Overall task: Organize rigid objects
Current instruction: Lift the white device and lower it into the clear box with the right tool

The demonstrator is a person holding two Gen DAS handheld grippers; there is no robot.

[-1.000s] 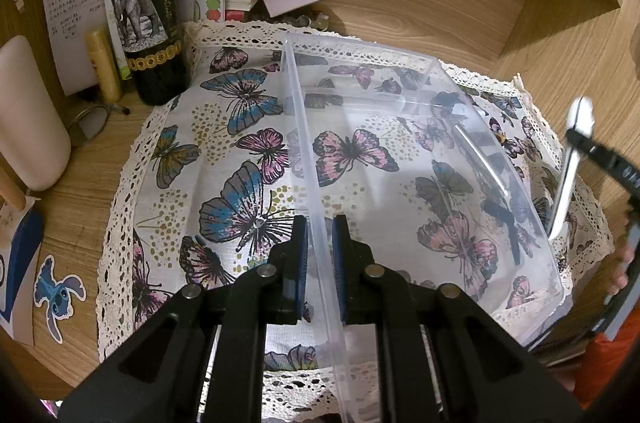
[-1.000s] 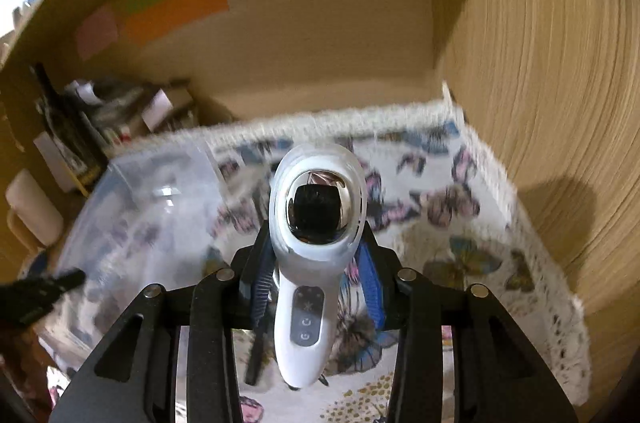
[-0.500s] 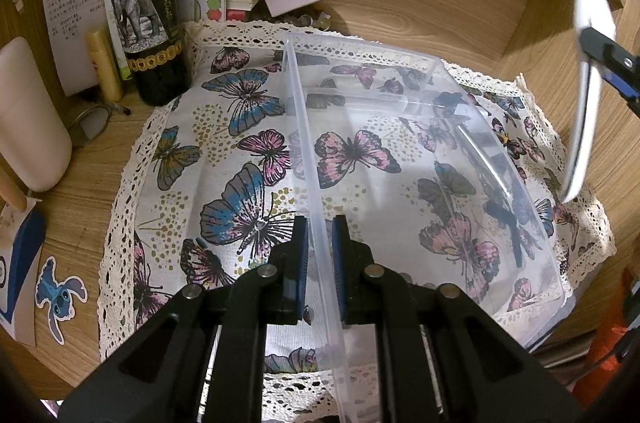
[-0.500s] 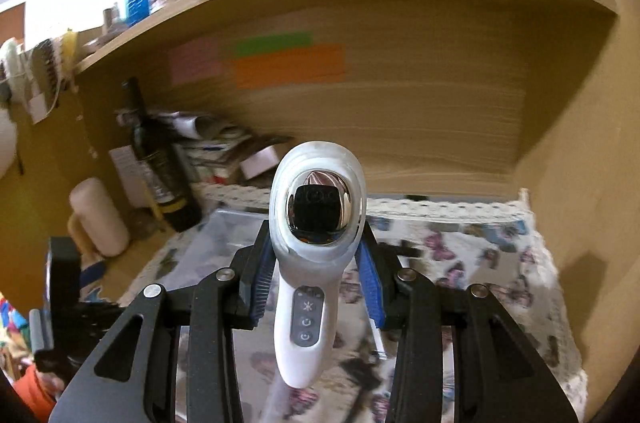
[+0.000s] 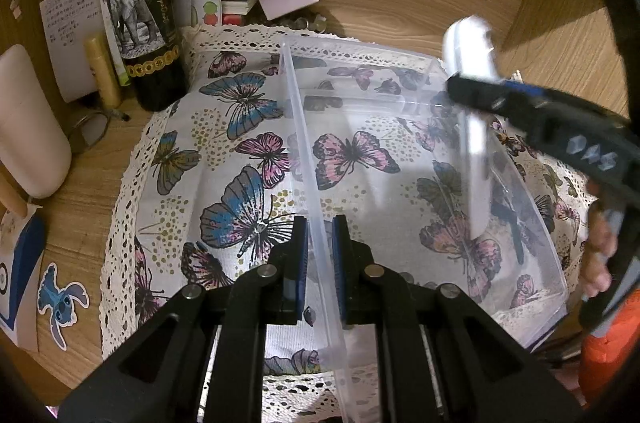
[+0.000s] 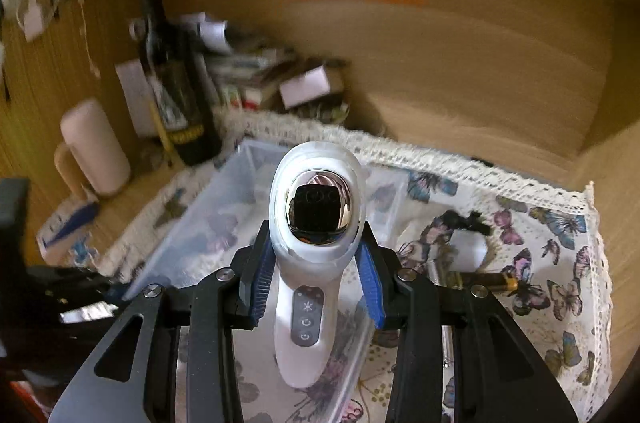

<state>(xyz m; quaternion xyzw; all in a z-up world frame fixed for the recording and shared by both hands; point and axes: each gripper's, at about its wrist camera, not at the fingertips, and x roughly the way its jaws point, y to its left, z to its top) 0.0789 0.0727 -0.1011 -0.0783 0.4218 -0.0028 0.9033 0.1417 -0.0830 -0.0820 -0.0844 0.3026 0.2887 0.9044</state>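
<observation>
Clear plastic fills the left wrist view: the transparent rectangular storage bin (image 5: 420,159) sits on the butterfly-print cloth with lace trim (image 5: 224,183), which covers part of the wooden desk (image 5: 80,191). The left gripper (image 5: 319,255) is clamped on the bin's near-left wall, its 2 blue pads nearly together with only the thin rim between them. Above the bin's right half hangs the white handheld device with a mirrored oval head (image 5: 472,127), carried by the right gripper (image 5: 480,91). A dark wine bottle with an elephant label (image 5: 144,19) stands just beyond the cloth's far-left corner.

From the right wrist view, the right gripper (image 6: 316,287) is partly open, its pads pressing both sides of the white device (image 6: 312,255) below the head, handle hanging toward the camera. The bin (image 6: 224,207) lies below and ahead. A gold-and-black battery (image 6: 484,279) lies on the cloth outside the bin, to its right.

Risks, as a judgement: the smooth tapered body could slip through the pads, and a release from this height could crack the mirrored face or jolt the light bin. If the left grip slackens, the bin may skid on the cloth.
</observation>
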